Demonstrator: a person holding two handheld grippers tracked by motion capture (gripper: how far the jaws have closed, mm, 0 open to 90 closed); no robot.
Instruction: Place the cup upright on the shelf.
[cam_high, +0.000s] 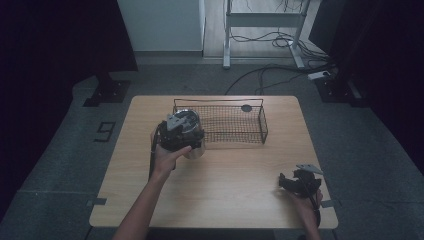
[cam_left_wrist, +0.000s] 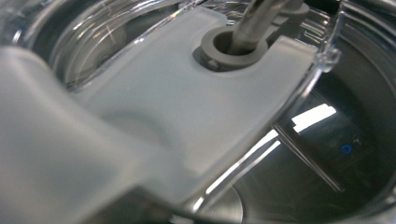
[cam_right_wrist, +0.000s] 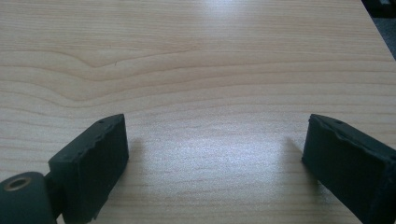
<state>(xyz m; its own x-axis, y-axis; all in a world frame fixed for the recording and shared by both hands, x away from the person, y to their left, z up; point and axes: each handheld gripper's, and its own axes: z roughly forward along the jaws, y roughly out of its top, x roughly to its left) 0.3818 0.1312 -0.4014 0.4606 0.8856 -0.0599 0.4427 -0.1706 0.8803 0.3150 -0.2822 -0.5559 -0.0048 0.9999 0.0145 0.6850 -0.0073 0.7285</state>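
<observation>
Dim room, grey carpet, cables trailing behind a pale wooden table. On it sits a black wire mesh basket with a small dark disc inside near the back rail.

Left gripper is right on top of a clear jar at the basket's near left corner, seemingly just outside it. From the left gripper view I can't tell whether the jaws are closed or apart; it's all lid up close: a frosted white plastic flap pivoting on a grey ring with a metal pin, and shiny steel showing inside.

Right gripper rests near the table's front right edge, jaws wide apart over bare woodgrain.

My guess is the jar's going into the basket. Smooth, rounded plastic is slippery, so I'd grip the rim squarely, lift clear of the wire rail, and set it down gently so it doesn't tip.
</observation>
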